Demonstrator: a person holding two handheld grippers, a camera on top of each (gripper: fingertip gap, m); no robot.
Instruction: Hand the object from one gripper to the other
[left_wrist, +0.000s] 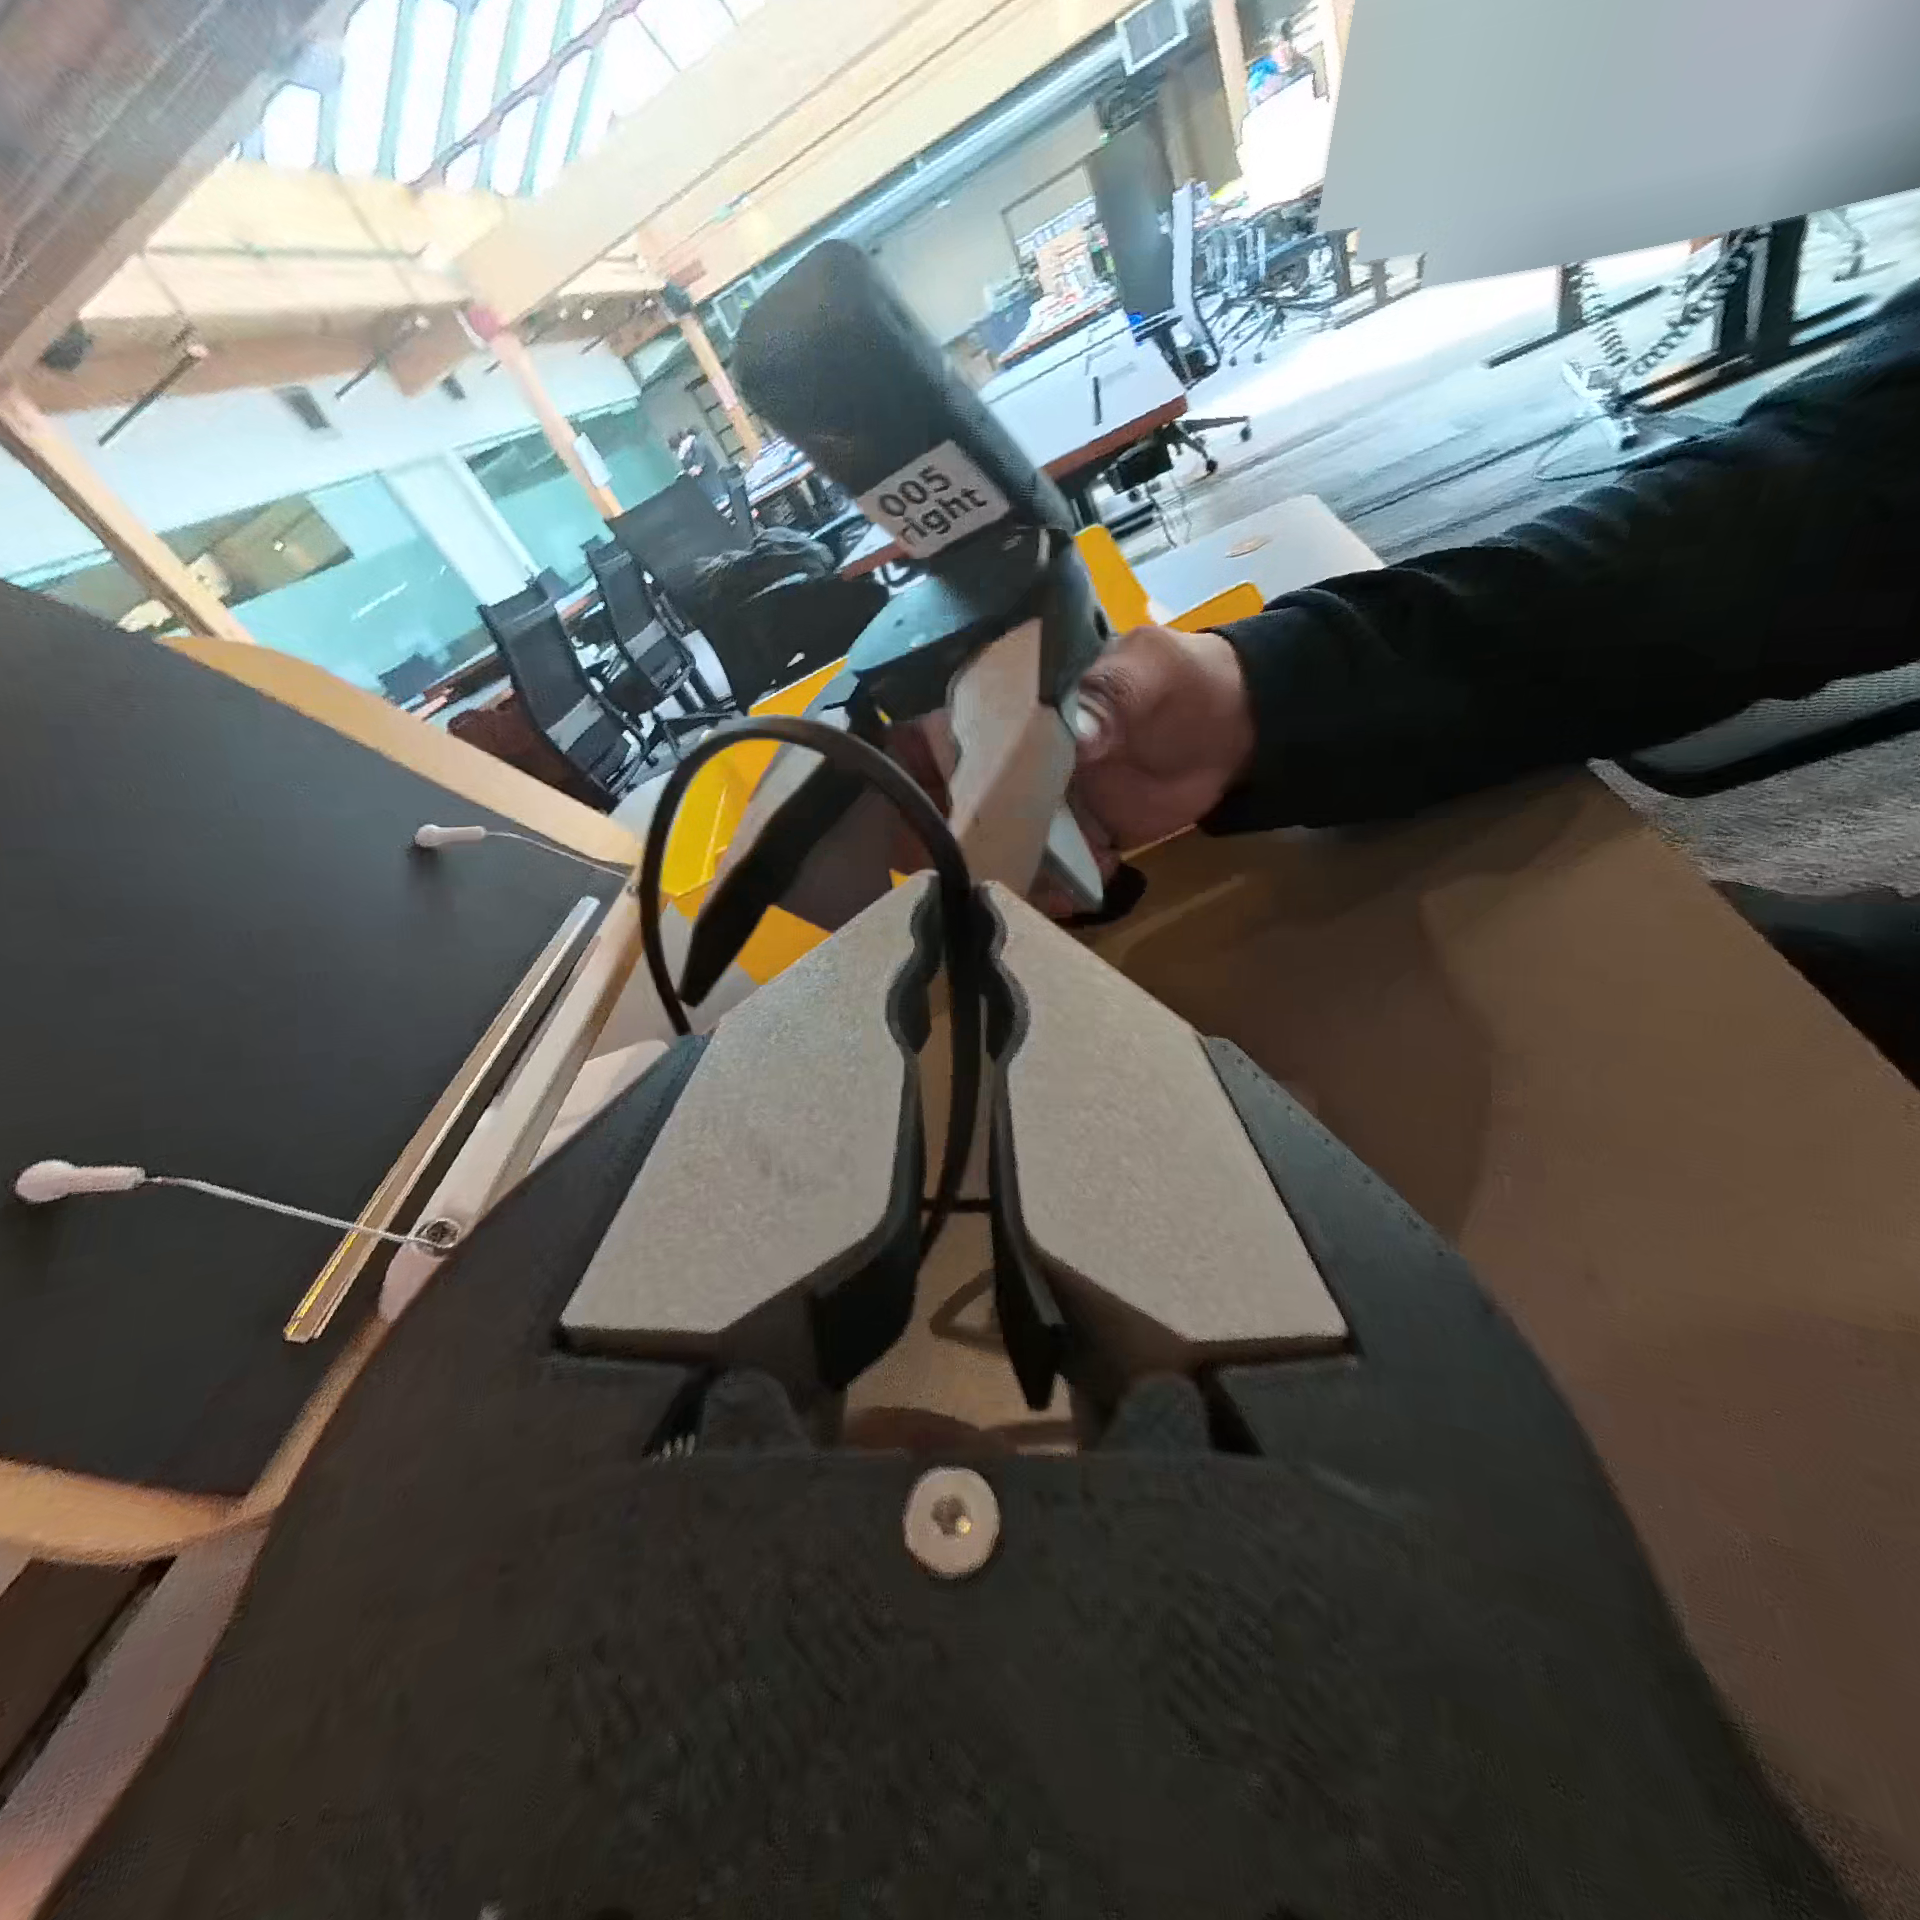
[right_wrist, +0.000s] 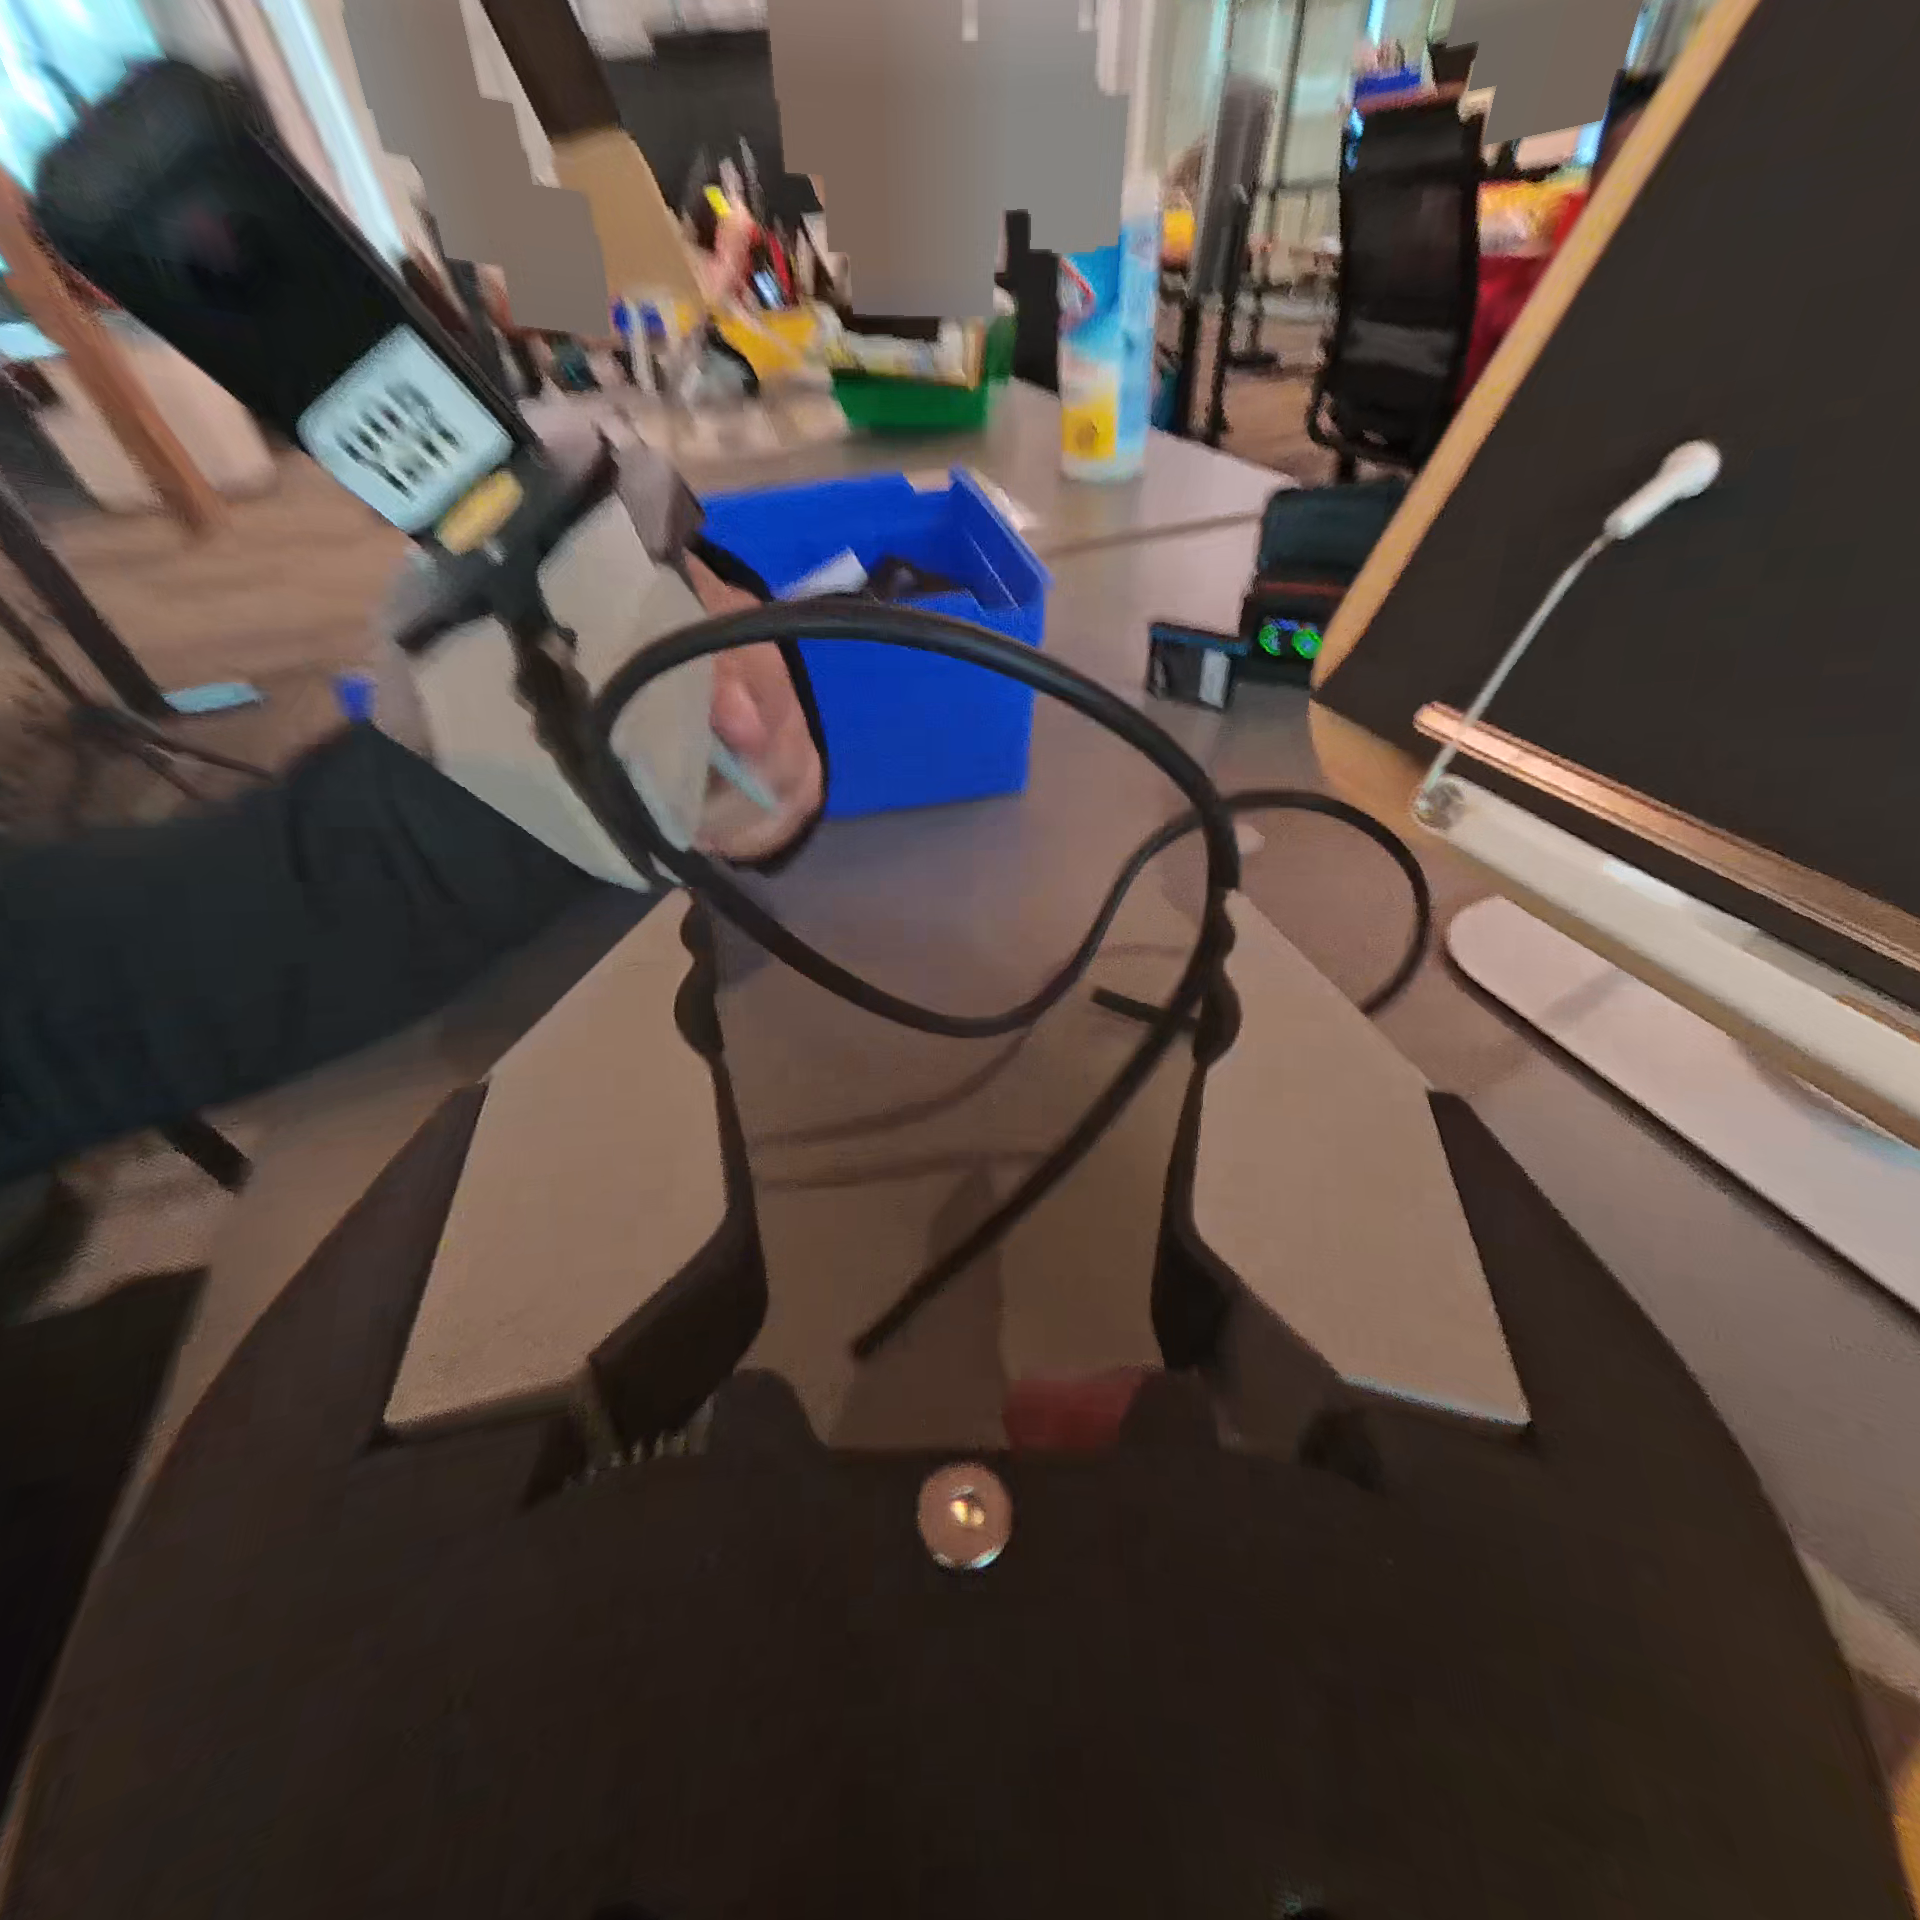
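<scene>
Honestly, left claw (left_wrist: 954, 914) is clenched on the black cable (left_wrist: 790, 743); right claw (right_wrist: 956, 925) is spread wide, so clamp first, then let go.

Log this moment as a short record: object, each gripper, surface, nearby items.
object: black cable tie, looped
left gripper: shut on the tie
right gripper: open, fingers either side of the loop, not gripping
handover: not yet done
surface: table
nearby: blue bin behind the loop; black board on the left gripper's left; loose black cable on the table
</scene>
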